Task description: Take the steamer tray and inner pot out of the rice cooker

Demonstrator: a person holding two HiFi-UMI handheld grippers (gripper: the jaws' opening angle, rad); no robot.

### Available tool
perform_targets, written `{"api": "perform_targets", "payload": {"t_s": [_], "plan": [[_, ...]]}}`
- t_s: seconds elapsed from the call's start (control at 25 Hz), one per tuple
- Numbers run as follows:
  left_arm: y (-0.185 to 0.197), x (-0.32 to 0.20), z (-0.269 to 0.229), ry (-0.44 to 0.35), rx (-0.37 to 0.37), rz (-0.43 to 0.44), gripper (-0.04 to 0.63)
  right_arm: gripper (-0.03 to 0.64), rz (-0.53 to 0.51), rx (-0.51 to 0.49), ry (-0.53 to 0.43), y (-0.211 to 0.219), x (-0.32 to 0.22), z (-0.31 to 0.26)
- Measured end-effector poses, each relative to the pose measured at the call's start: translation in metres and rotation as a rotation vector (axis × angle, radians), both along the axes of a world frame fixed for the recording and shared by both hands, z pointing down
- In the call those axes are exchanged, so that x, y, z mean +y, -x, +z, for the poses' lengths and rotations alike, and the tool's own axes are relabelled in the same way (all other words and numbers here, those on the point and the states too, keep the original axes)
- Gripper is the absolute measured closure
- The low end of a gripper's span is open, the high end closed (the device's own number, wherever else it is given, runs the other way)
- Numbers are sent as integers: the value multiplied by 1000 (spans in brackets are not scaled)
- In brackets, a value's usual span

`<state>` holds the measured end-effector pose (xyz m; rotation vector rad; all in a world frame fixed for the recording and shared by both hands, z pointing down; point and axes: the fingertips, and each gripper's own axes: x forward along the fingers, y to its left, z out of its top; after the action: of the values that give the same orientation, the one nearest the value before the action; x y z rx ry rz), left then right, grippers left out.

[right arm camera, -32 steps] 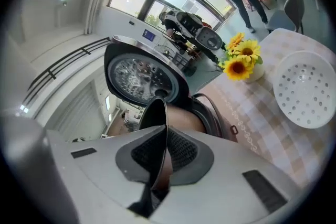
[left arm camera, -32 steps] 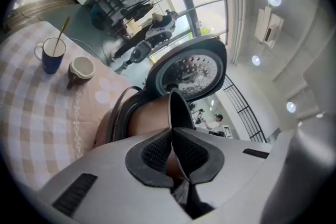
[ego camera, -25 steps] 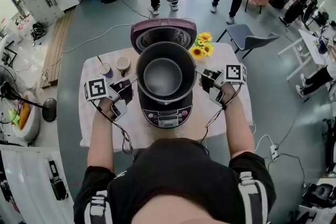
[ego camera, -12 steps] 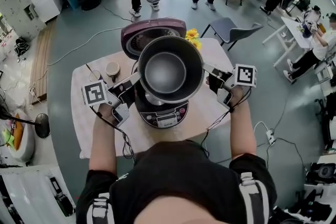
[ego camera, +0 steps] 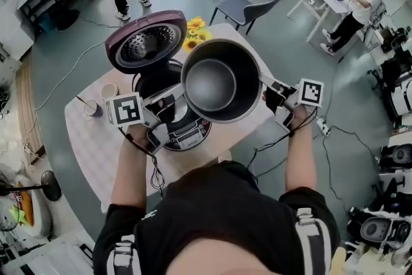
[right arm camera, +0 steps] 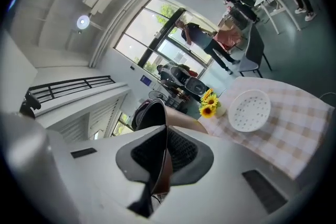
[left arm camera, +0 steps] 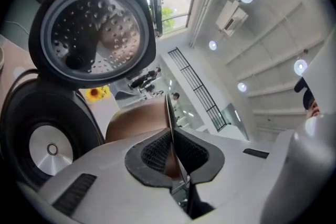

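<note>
The dark inner pot (ego camera: 219, 80) hangs in the air, out of the rice cooker (ego camera: 168, 132) and to the right of its cavity. My left gripper (ego camera: 179, 100) is shut on the pot's left rim (left arm camera: 169, 113), and my right gripper (ego camera: 266, 89) is shut on the right rim (right arm camera: 164, 134). The cooker's purple lid (ego camera: 147, 42) stands open, and the heating plate (left arm camera: 50, 149) shows bare in the cavity. In the right gripper view a white perforated steamer tray (right arm camera: 251, 110) lies on the checked cloth beside the sunflowers (right arm camera: 208, 102). The pot hides that tray in the head view.
Two cups (ego camera: 108, 91) stand on the table (ego camera: 90, 151) to the cooker's left. Sunflowers (ego camera: 193, 28) sit at the table's far edge. A grey chair (ego camera: 248, 6) is beyond the table, and people stand and sit further off. Cables trail from both grippers.
The inner pot has come up out of the cooker and travelled to the right, with both grippers still shut on its rim. The head view has swung, and the cooker now sits further left.
</note>
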<state>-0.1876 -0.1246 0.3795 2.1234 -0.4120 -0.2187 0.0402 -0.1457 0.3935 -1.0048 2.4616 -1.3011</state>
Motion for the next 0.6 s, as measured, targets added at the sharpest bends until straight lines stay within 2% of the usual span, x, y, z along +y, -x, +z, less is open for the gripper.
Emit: {"api": "perform_targets", "payload": {"t_s": [0.2, 0.36, 0.6], "plan": [[-58, 2, 8, 35, -66, 31, 581, 607, 63, -28, 4, -65, 10, 4], [-106, 3, 9, 41, -45, 44, 581, 607, 65, -31, 4, -110, 8, 15], [-171, -4, 21, 68, -63, 19, 581, 607, 21, -34, 28, -172, -7, 33]]}}
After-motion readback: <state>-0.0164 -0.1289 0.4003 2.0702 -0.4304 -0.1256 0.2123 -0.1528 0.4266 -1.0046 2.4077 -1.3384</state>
